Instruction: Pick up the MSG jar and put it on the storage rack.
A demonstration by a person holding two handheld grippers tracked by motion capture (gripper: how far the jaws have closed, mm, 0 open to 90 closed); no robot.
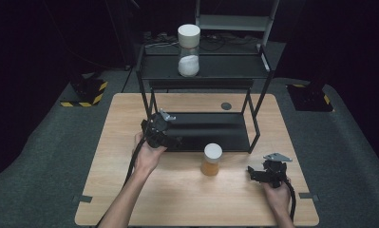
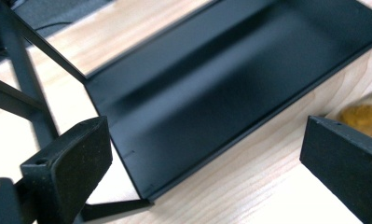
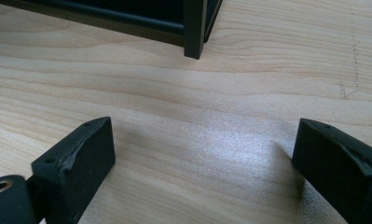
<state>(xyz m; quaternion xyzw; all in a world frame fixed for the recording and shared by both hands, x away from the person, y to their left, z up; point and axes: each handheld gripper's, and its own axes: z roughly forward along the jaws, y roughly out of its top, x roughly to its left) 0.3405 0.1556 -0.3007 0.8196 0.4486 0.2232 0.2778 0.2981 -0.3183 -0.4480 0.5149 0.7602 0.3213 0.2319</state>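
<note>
On the pale wooden surface (image 1: 130, 190) stands a black metal two-tier shelf rack (image 1: 203, 71). A small clear jar with a white lid and amber contents (image 1: 211, 160) sits on the wood just in front of the rack's lower tray, toward its right half, at about 6 o'clock from the rack. On the upper tier, at 12 o'clock, stands a taller clear jar with a white lid and white powder inside (image 1: 188, 50).

The left tongs (image 1: 162, 137) hover at the front left corner of the lower tray, at roughly 9 o'clock from the amber jar. In the left gripper view these tongs (image 2: 200, 163) stand wide apart with nothing between them; the black lower tray (image 2: 221, 84) lies beyond, and an amber blur of the jar (image 2: 361, 116) peeks in at the right edge. The right tongs (image 1: 258, 175) rest low over the surface at about 4 o'clock from the jar, well apart from it. In the right gripper view they (image 3: 202, 154) also gape empty over bare wood, with a black rack leg (image 3: 194, 28) ahead.

As a judgement, the work seems to concern getting the amber jar onto the rack. Nothing is gripped, the jar is on the wood, and both tongs are off it, so approach, grasp, lift and placement all remain.
</note>
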